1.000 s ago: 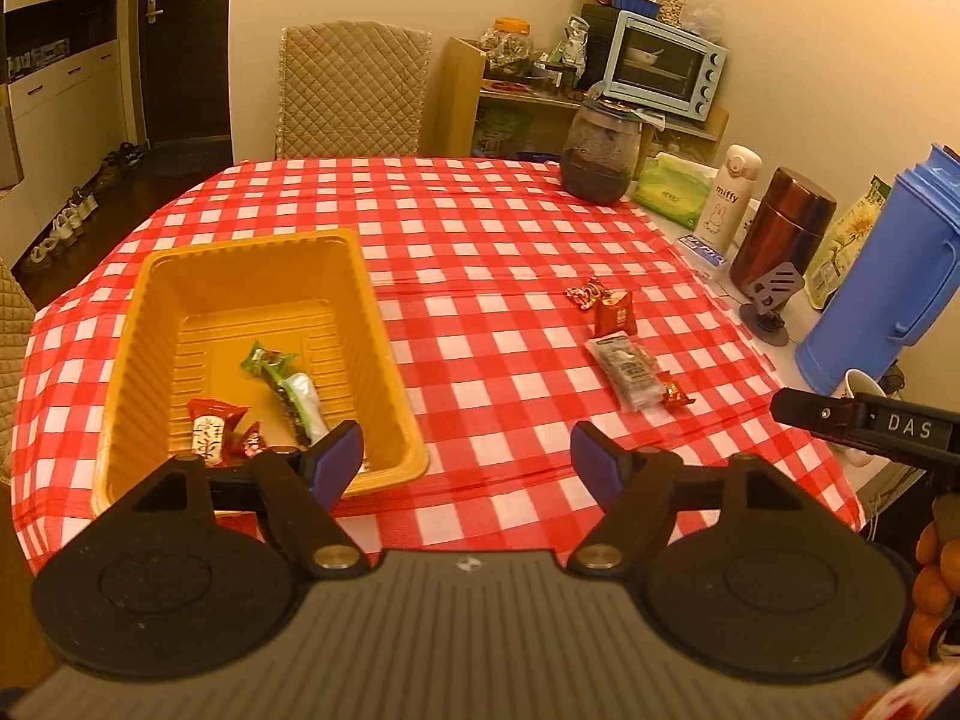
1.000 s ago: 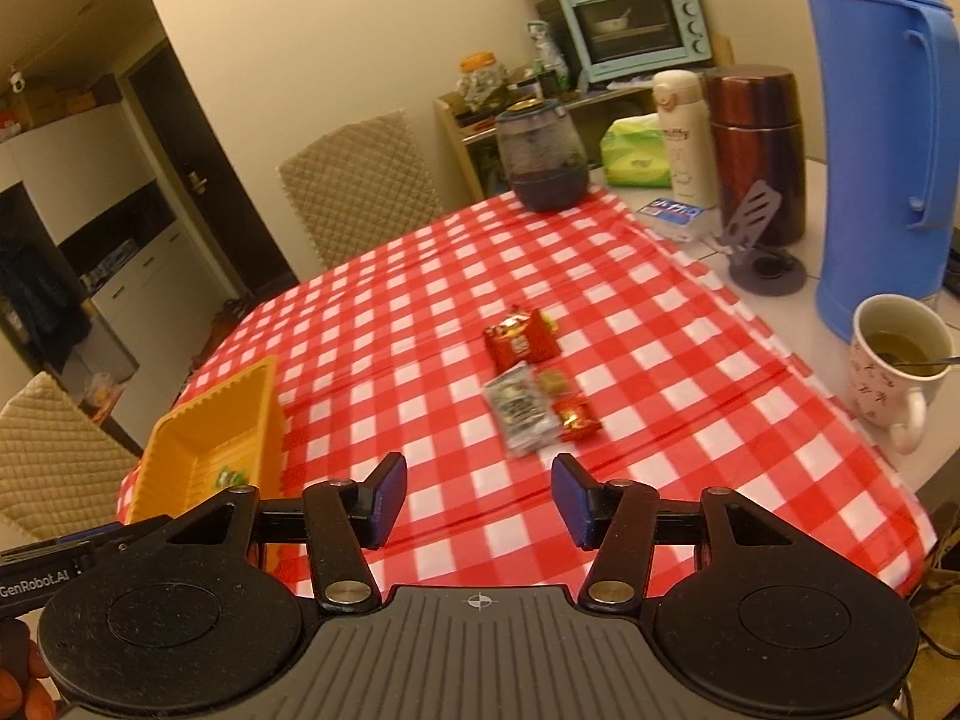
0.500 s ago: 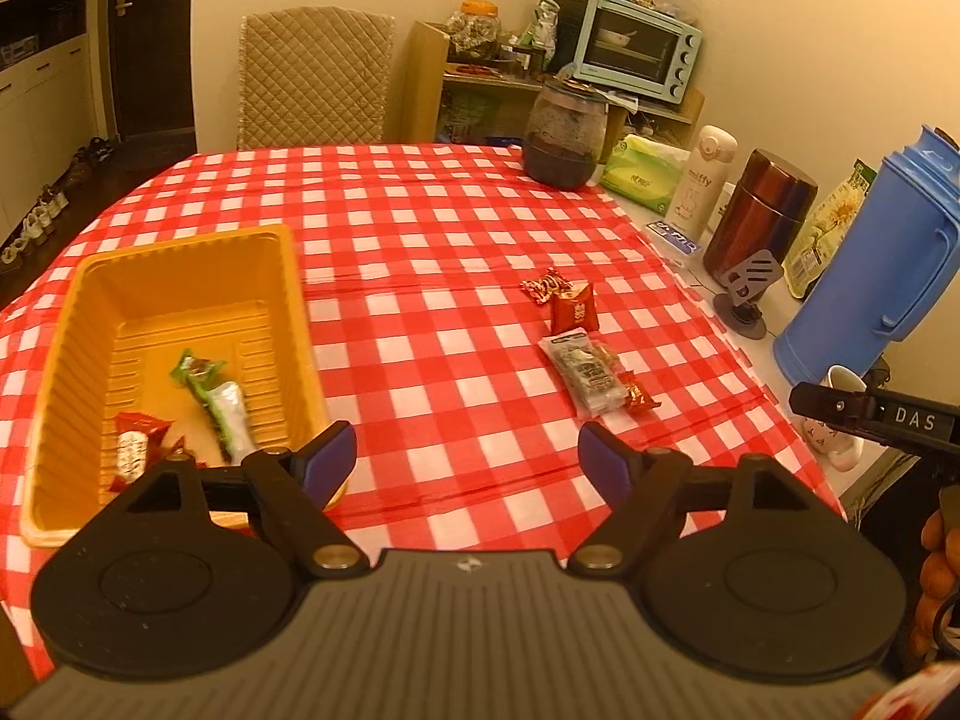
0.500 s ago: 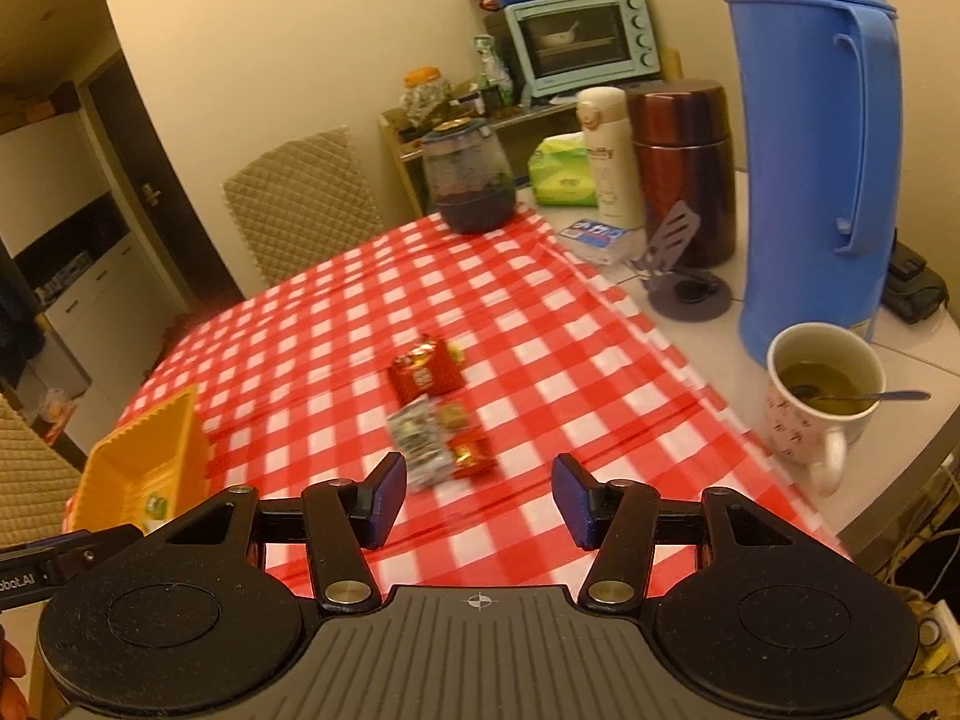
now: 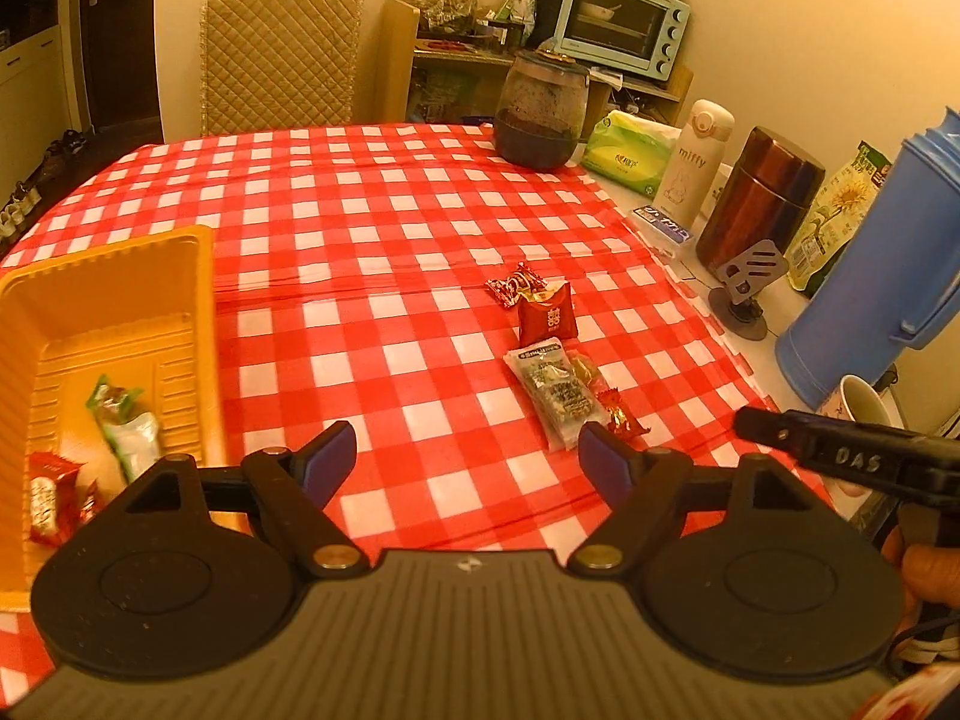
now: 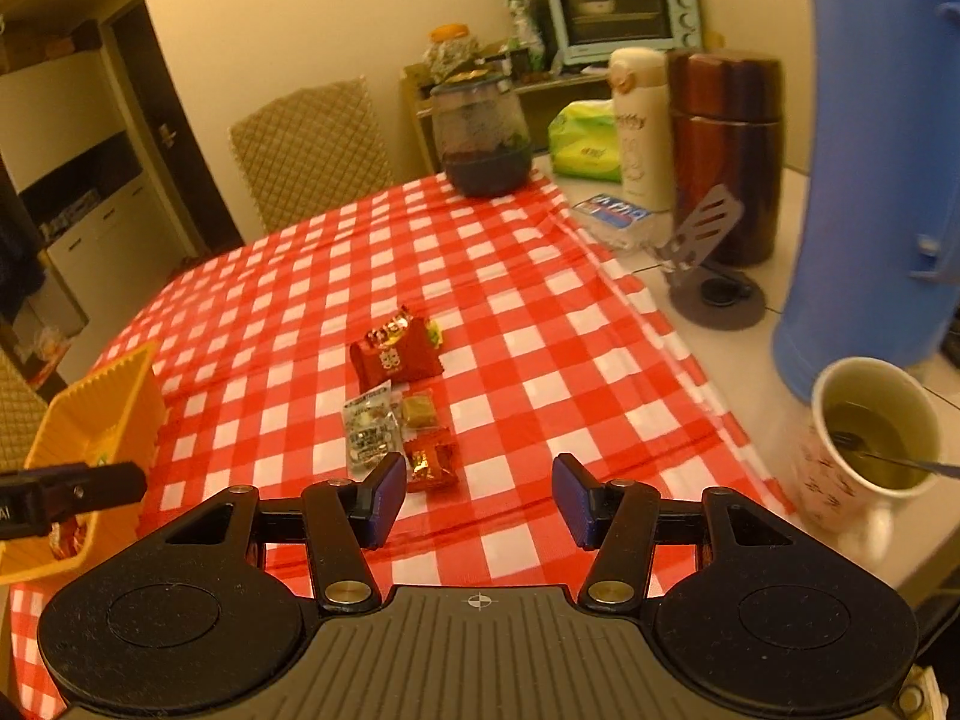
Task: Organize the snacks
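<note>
Loose snacks lie together on the red checked cloth: a red pouch [image 5: 546, 318] [image 6: 396, 354], a twisted red candy [image 5: 513, 287], a clear grey packet [image 5: 555, 393] [image 6: 369, 429], a tan sweet [image 6: 418, 411] and a small red-gold candy [image 5: 618, 417] [image 6: 429, 465]. At the left stands a yellow tray [image 5: 192, 312] [image 6: 120, 402] with a green-white wrapper [image 5: 123, 423] and red sweets [image 5: 51, 489] inside. My left gripper [image 5: 468, 459] is open and empty just before the snacks. My right gripper [image 6: 474, 495] is open and empty, its left finger beside the red-gold candy.
Along the right edge stand a blue thermos [image 5: 882, 276], a full mug with a spoon [image 6: 870, 450], a brown flask [image 5: 759, 198], a phone stand [image 5: 747, 294], a white bottle [image 5: 690, 162], tissues and a dark glass jar [image 5: 540, 111]. A chair [image 5: 279, 63] sits behind the table.
Both grippers moved forward and lower toward the snack pile, which now looks nearer. The left view swung right, pushing the tray toward the left edge. Left jaws look slightly wider.
</note>
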